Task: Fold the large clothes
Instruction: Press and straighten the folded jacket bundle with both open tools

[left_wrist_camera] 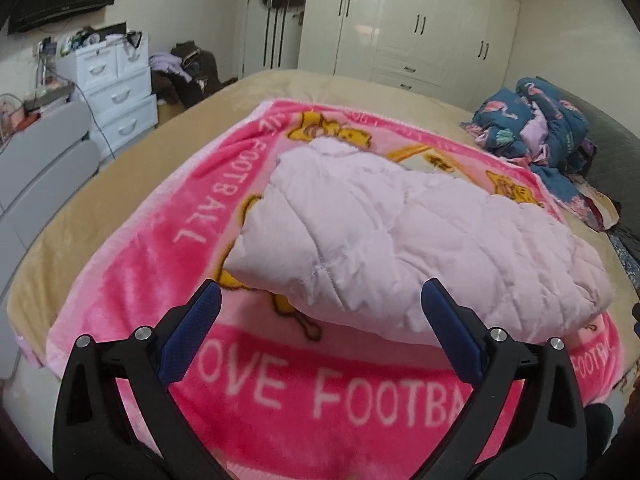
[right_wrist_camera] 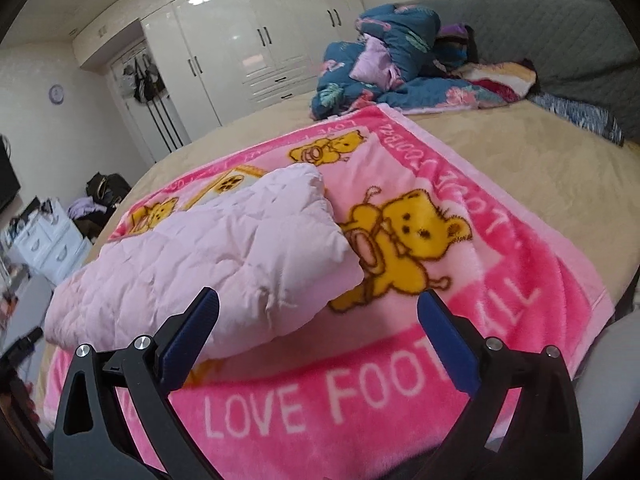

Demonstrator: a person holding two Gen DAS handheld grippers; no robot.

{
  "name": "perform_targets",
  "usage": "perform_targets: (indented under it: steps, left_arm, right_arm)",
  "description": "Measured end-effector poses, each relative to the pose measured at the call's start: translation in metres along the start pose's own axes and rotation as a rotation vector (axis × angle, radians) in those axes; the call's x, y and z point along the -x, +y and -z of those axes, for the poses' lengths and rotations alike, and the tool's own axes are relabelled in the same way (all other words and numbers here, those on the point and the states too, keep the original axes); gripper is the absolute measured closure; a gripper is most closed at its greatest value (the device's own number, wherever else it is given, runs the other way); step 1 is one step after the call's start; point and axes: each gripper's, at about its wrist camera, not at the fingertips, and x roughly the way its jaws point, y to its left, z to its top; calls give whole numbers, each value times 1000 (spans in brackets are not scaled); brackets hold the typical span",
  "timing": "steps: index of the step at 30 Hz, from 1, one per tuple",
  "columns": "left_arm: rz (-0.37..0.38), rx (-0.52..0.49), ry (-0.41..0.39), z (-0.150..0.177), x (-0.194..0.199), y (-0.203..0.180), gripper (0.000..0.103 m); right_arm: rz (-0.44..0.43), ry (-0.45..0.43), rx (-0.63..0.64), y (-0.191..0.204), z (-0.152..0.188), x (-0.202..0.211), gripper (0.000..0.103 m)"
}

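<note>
A pale pink quilted garment (left_wrist_camera: 400, 236) lies folded into a thick bundle on a pink "LOVE FOOTBALL" blanket (left_wrist_camera: 132, 280) with yellow bears. It also shows in the right wrist view (right_wrist_camera: 208, 252), on the same blanket (right_wrist_camera: 520, 280). My left gripper (left_wrist_camera: 320, 296) is open and empty, hovering just in front of the garment's near edge. My right gripper (right_wrist_camera: 318, 300) is open and empty, near the garment's right near corner. Neither gripper touches the fabric.
The blanket lies on a beige bed (right_wrist_camera: 520, 160). A heap of blue floral bedding (right_wrist_camera: 392, 56) sits by the grey headboard (right_wrist_camera: 540, 12). White wardrobes (left_wrist_camera: 420, 20) stand behind, white drawers (left_wrist_camera: 116, 96) and a clothes pile (left_wrist_camera: 184, 72) to the left.
</note>
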Motion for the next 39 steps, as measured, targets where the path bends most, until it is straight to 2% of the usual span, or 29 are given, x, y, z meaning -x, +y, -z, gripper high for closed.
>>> perform_targets:
  steps: [13,23,29,34,39]
  left_arm:
    - [70,-58,-86,24,59,-28,9]
    - [135,-85,-93,47,76,-47,9]
    - [169,-105,-57,63,74,-60,9]
    - [189,-140,-43,73,72,-71,9]
    - [204,-160,-50,77,73,-79,9]
  right_arm:
    - [-128,-39,156,64,25,56,4]
    - [-187,-61,281,105,50,88,4]
    - [-194,-60,297,115,68,92,4]
    - [-187,-24,289,115,76,83,4]
    - [-183,-23,280,116,79,79,4]
